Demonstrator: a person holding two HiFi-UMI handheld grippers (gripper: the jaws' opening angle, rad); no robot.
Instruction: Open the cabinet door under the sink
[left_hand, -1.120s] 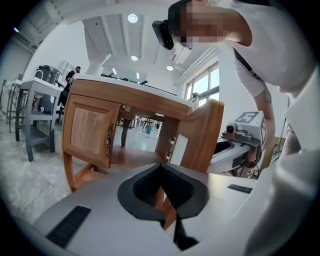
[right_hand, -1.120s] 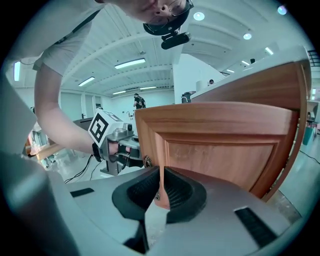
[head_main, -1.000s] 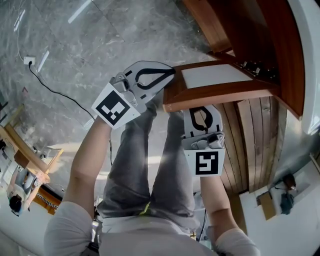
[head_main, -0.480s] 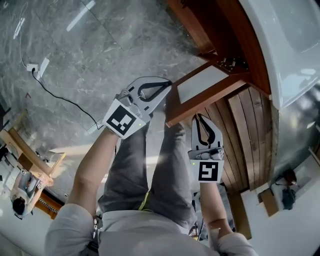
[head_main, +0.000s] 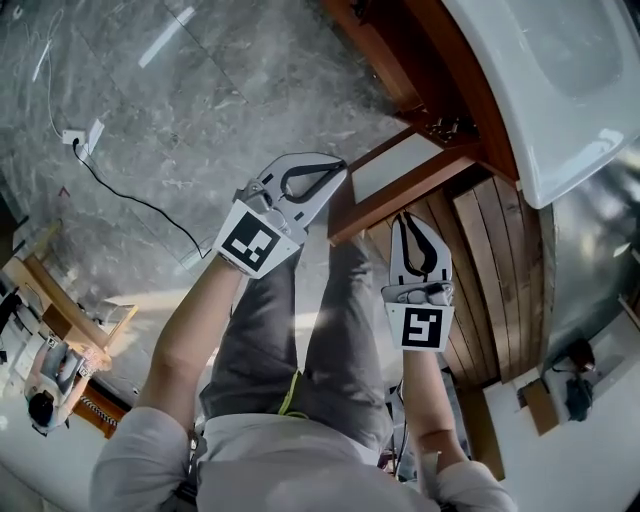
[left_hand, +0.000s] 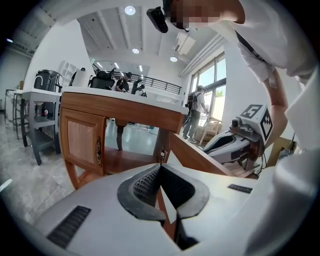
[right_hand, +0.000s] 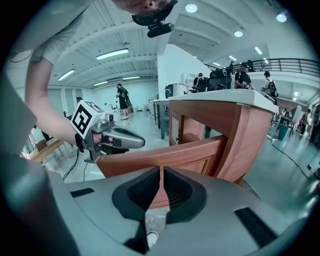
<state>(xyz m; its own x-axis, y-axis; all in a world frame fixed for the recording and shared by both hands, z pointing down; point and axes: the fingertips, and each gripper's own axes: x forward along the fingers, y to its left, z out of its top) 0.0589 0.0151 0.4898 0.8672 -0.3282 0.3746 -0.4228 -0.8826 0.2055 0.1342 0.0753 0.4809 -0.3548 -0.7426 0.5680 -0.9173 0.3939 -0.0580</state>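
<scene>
As the brown wooden cabinet door (head_main: 405, 187) stands swung open at one o'clock under the white sink (head_main: 545, 100), the left gripper (head_main: 337, 168) and right gripper (head_main: 409, 218) are held beside it with jaws pressed together, empty, presumably for pushing.

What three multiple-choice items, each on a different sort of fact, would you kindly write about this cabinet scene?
1. Where is the left gripper?
A. at the free end of the cabinet door
B. at its hinges
C. far from it altogether

2. What colour is the sink?
A. black
B. white
C. brown

3. How does the cabinet door stand?
A. shut flush
B. off its hinges
C. swung open

Answers: A, in the head view the gripper's tip lies at the door's outer end; B, the basin is plainly white; C, the door juts out from the cabinet front.
</scene>
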